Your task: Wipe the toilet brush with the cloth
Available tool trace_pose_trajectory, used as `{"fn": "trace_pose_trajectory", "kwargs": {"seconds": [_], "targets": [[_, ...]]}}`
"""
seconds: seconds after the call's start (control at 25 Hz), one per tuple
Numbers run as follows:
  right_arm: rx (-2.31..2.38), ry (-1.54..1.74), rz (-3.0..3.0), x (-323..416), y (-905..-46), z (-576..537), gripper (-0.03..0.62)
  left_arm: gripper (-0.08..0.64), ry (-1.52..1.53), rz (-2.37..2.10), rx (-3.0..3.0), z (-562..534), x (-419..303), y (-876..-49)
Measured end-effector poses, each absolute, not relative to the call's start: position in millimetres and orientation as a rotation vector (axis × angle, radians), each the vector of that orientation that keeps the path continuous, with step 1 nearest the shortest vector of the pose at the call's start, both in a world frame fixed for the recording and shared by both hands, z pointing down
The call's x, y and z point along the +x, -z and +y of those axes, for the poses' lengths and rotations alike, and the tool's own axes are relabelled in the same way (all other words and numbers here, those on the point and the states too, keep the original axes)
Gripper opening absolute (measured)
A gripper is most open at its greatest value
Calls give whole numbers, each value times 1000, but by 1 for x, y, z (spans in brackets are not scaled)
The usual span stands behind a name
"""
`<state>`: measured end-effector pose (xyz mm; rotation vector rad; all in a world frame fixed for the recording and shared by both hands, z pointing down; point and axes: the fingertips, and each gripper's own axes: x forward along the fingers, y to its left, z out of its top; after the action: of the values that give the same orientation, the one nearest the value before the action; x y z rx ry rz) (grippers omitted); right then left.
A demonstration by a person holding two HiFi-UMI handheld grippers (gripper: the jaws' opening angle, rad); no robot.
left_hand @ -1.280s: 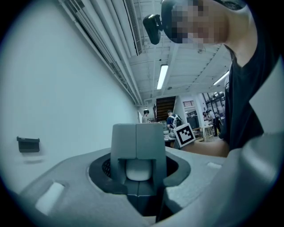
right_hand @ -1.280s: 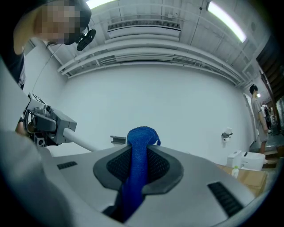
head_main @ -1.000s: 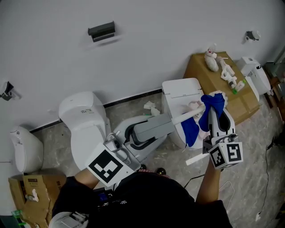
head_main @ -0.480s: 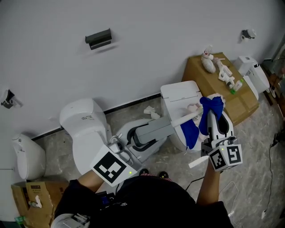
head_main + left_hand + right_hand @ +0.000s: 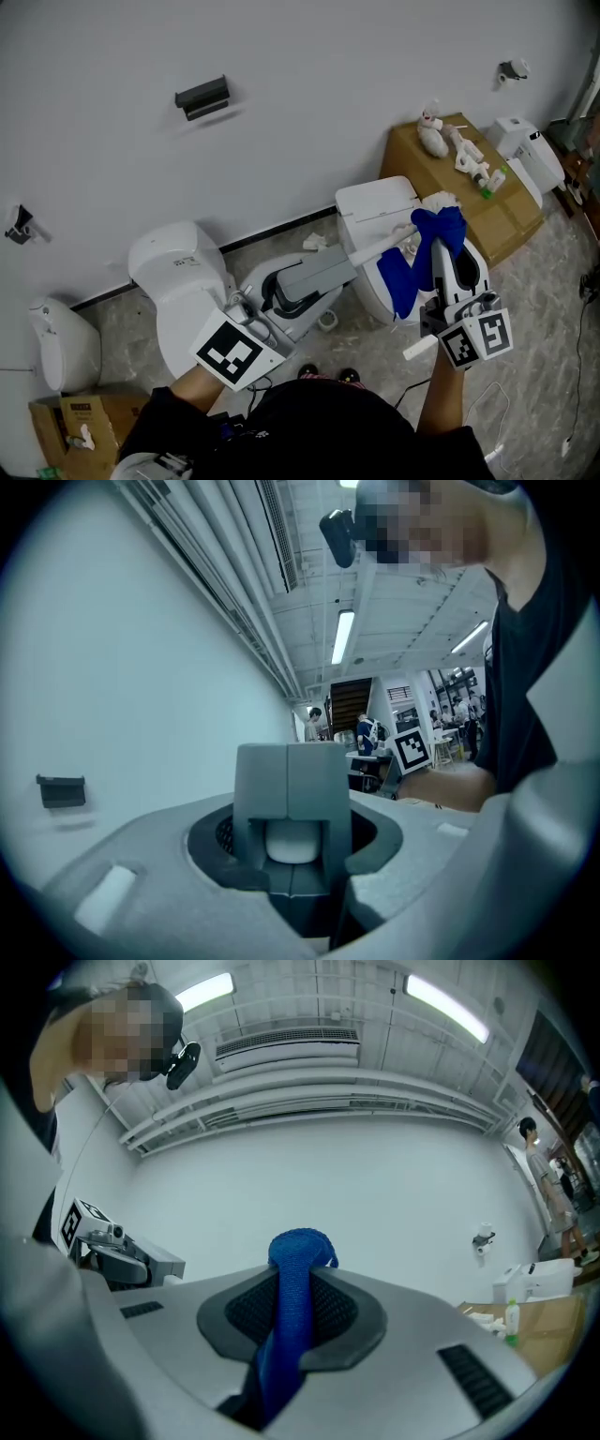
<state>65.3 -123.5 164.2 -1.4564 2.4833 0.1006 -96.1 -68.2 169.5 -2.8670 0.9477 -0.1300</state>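
In the head view my left gripper [image 5: 349,260] is shut on the near end of the toilet brush's white handle [image 5: 382,245], which runs level to the right. The left gripper view shows that white handle end [image 5: 292,842] clamped between the grey jaws of the left gripper [image 5: 292,829]. My right gripper [image 5: 442,240] is shut on the blue cloth [image 5: 409,266], which bunches over the far part of the handle and hangs below it. In the right gripper view the cloth [image 5: 294,1290] is pinched in the right gripper [image 5: 296,1277]. The brush's far end is hidden by the cloth.
A white toilet [image 5: 180,274] stands at the left and another [image 5: 374,202] behind the brush. A cardboard box [image 5: 442,167] bearing small items sits at the right wall beside a white appliance [image 5: 532,152]. A second carton [image 5: 60,433] lies at the lower left.
My right gripper has moved a little up along the handle with the blue cloth. The left gripper has kept the handle still.
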Motion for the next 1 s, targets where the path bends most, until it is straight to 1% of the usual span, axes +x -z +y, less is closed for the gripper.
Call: {"fn": "trace_pose_trajectory", "kwargs": {"seconds": [0.44, 1.0], "targets": [[-1321, -109, 2479, 60, -151, -108, 66, 163, 170, 995, -2849, -74, -97, -172], [-1307, -86, 2467, 60, -152, -102, 66, 163, 204, 993, -2845, -76, -97, -179]]}}
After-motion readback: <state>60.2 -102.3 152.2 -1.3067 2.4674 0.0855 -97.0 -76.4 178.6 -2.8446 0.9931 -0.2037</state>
